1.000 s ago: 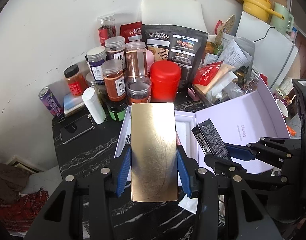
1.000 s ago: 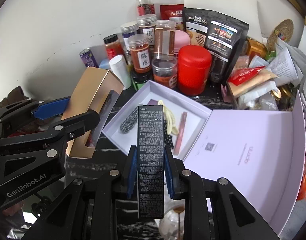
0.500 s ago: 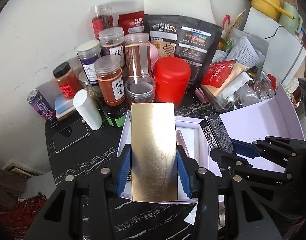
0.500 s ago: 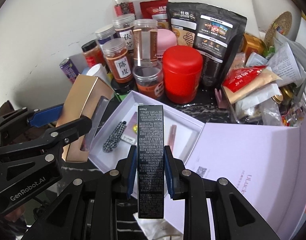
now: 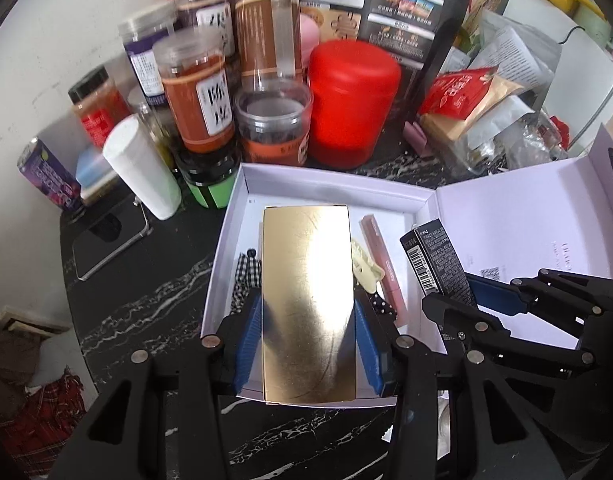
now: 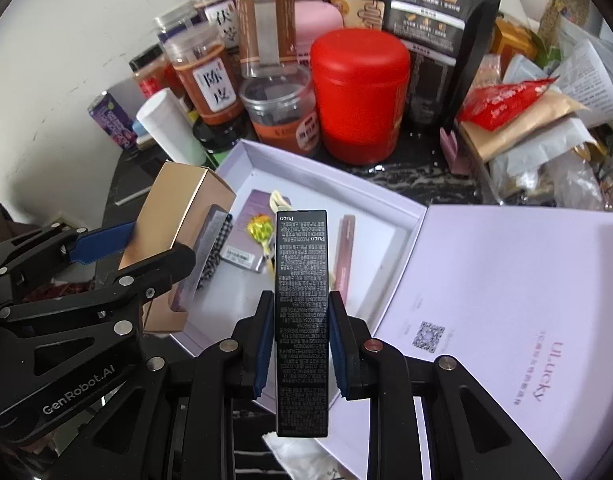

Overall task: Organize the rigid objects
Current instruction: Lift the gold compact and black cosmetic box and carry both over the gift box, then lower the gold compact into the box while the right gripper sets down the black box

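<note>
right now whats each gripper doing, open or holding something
left gripper: shut on the gold box
right gripper: shut on the black box

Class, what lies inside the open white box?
In the white box: a pink tube, checked clip, yellow clip and a card. The gold box hides the rest.

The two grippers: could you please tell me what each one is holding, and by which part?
The left gripper clamps the gold box by its long sides, near its lower end. The right gripper clamps the slim black box likewise.
</note>
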Demonstrator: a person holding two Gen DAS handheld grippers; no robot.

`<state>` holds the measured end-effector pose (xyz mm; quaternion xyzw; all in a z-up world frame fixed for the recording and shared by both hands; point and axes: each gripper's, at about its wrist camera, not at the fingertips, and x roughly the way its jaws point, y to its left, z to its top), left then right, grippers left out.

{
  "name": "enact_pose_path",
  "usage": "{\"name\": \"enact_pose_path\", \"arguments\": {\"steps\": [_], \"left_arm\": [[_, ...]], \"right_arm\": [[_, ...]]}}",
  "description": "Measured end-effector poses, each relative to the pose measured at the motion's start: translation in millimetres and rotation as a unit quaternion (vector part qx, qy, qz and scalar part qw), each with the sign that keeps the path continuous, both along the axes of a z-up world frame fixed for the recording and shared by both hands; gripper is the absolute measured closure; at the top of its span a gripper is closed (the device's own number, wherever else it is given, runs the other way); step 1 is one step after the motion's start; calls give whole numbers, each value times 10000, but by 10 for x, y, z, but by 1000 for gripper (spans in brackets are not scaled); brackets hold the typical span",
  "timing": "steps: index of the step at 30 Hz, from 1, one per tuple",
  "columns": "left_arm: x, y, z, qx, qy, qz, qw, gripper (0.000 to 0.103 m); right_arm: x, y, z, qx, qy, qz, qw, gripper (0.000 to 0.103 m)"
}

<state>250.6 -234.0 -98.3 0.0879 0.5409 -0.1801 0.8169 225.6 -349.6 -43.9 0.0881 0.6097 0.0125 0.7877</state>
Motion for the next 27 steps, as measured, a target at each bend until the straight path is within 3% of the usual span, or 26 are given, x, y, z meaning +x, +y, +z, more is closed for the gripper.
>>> {"name": "enact_pose_path", "arguments": {"steps": [11, 27], "left_arm": [[37, 33, -471, 100, 592, 34, 9982, 59], [189, 53, -859, 175, 853, 29, 9962, 60]], "right_arm": [[-56, 57, -433, 7, 511, 2, 9987, 78], [14, 103, -844, 26, 959, 7, 9954, 78]]}}
